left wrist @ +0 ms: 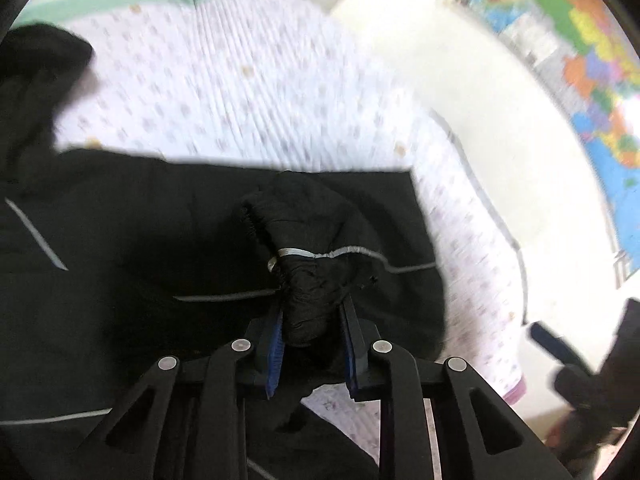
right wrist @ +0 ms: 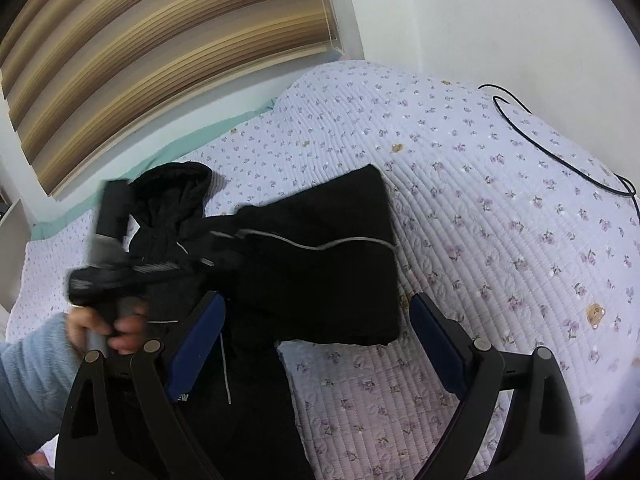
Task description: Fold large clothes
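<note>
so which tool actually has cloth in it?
The left tool: its blue pads pinch a bunched fold of the black jacket. The right tool stands wide open above the jacket, gripping nothing.

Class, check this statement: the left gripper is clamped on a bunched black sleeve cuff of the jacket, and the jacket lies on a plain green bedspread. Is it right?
Not quite. The left gripper does clamp the bunched black sleeve cuff of the jacket, but the bedspread is white quilted fabric with small purple flowers, not plain green. The right wrist view shows this most clearly.
</note>
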`<state>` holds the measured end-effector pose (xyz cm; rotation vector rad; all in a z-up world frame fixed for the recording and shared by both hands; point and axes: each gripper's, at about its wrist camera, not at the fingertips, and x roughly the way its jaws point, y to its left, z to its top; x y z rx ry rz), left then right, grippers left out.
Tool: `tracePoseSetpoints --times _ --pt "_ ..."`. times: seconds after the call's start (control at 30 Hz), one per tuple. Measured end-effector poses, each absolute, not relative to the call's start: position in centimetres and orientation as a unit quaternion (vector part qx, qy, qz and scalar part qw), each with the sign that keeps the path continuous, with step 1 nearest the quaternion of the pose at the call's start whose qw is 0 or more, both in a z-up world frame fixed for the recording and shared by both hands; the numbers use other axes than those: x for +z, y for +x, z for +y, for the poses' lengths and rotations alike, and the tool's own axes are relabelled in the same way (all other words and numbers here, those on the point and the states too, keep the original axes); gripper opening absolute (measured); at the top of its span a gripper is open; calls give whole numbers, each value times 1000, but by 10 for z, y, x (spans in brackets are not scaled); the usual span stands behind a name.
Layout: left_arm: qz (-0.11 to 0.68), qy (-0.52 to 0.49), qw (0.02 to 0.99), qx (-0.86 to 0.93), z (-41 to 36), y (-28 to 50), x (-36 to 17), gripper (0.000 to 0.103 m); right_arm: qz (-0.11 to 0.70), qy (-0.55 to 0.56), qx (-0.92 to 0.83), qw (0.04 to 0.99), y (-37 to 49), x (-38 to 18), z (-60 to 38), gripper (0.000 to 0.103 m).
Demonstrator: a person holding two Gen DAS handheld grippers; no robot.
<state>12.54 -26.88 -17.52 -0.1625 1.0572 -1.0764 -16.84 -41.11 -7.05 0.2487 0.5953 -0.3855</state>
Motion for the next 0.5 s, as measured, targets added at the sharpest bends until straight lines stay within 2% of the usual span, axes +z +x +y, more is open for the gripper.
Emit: tracePoseSetpoints --times 0.2,0.5 --pt "431 -115 773 -451 -176 140 -114 24 297 110 -174 932 -159 -65 -398 94" --pt "380 -106 851 -346 -37 161 -79 24 313 55 -145 937 -140 -54 -364 94"
